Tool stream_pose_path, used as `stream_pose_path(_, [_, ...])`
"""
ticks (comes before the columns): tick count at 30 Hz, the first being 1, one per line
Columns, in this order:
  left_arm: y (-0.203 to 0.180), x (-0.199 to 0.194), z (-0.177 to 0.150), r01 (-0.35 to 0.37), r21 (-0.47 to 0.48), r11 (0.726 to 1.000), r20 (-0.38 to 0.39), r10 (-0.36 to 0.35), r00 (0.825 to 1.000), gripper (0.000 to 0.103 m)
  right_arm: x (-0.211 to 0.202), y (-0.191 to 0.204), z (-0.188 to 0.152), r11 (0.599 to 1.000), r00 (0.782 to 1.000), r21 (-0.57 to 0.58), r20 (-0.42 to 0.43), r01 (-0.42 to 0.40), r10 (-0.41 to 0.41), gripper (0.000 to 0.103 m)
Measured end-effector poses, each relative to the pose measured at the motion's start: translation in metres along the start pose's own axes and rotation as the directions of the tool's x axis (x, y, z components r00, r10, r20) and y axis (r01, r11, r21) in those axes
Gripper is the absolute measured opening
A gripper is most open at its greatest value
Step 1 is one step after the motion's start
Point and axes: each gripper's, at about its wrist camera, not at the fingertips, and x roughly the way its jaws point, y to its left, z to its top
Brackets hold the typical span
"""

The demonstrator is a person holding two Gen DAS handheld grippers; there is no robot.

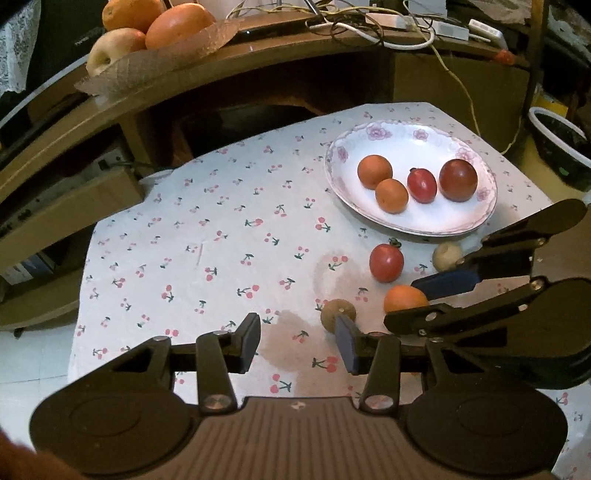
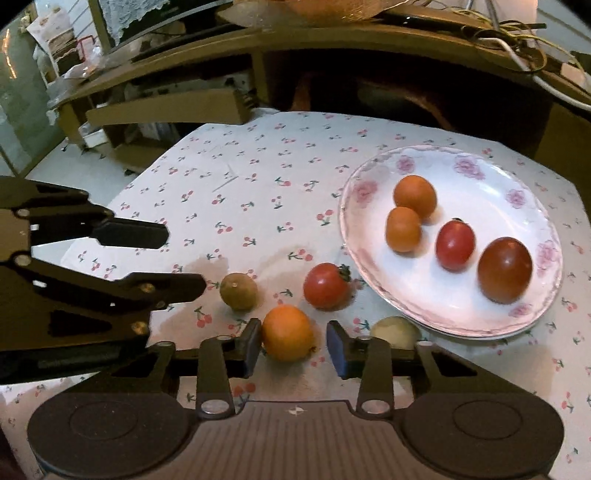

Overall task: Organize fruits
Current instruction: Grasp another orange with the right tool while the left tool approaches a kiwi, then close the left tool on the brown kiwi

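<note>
A flowered white plate (image 1: 410,226) (image 2: 354,258) holds two orange fruits, a red tomato and a dark red one. On the cherry-print cloth in front of it lie a red tomato (image 1: 386,263) (image 2: 325,285), a brown round fruit (image 1: 332,312) (image 2: 239,291), a pale fruit (image 1: 447,256) (image 2: 393,330) and an orange fruit (image 1: 402,297) (image 2: 288,332). My right gripper (image 2: 291,332) (image 1: 404,301) is shut on the orange fruit, down on the cloth. My left gripper (image 1: 297,325) (image 2: 184,260) is open and empty, its right fingertip just short of the brown fruit.
A wooden desk curves behind the table, carrying a leaf-shaped dish of large oranges and an apple (image 1: 159,37) and tangled cables (image 1: 369,26). A damp stain (image 1: 284,332) marks the cloth. The table edge drops off at left onto a pale floor.
</note>
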Motion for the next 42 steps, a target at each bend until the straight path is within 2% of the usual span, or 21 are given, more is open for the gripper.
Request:
stream_pose_path(8, [-0.010, 0.006, 0.000, 0.034, 0.037, 0.999, -0.002, -0.034, 0.999, 0.050, -0.015, -0.004, -0.005, 1.000, 1.000, 0.003, -0.018, -0.016, 0.016, 0.029])
stream_pose_path(16, [-0.016, 0.033, 0.005, 0.039, 0.012, 0.999, -0.033, -0.038, 0.999, 0.050, -0.030, -0.020, -0.013, 0.999, 1.000, 0.053, -0.018, -0.004, 0.005, 0.030])
stream_pose_path(18, [-0.019, 0.036, 0.004, 0.046, 0.011, 0.999, -0.037, -0.046, 0.998, 0.046, -0.030, -0.024, -0.016, 0.998, 0.999, 0.059, -0.032, 0.008, -0.006, 0.030])
stream_pose_path(22, [-0.026, 0.034, 0.005, 0.055, 0.019, 0.998, -0.040, -0.054, 0.998, 0.030, -0.032, -0.031, -0.020, 0.997, 0.999, 0.070, -0.047, 0.020, -0.017, 0.030])
stream_pose_path(25, [-0.029, 0.032, 0.004, 0.051, 0.033, 0.998, -0.039, -0.050, 0.998, 0.030, -0.034, -0.036, -0.021, 0.997, 0.998, 0.075, -0.050, 0.031, -0.027, 0.030])
stream_pose_path(28, [-0.027, 0.030, 0.003, 0.076, 0.025, 0.997, -0.043, -0.075, 0.996, 0.030, -0.035, -0.040, -0.022, 0.996, 0.998, 0.075, -0.052, 0.043, -0.040, 0.030])
stream_pose_path(35, [-0.036, 0.016, -0.006, 0.124, 0.080, 0.989, -0.051, -0.120, 0.991, 0.030, -0.038, -0.038, -0.024, 0.998, 0.997, 0.047, -0.059, 0.043, -0.041, 0.030])
stream_pose_path(42, [-0.039, 0.018, -0.009, 0.134, 0.103, 0.986, -0.072, -0.127, 0.989, 0.033, -0.034, -0.035, -0.028, 0.999, 0.996, 0.024, -0.077, 0.042, -0.040, 0.031])
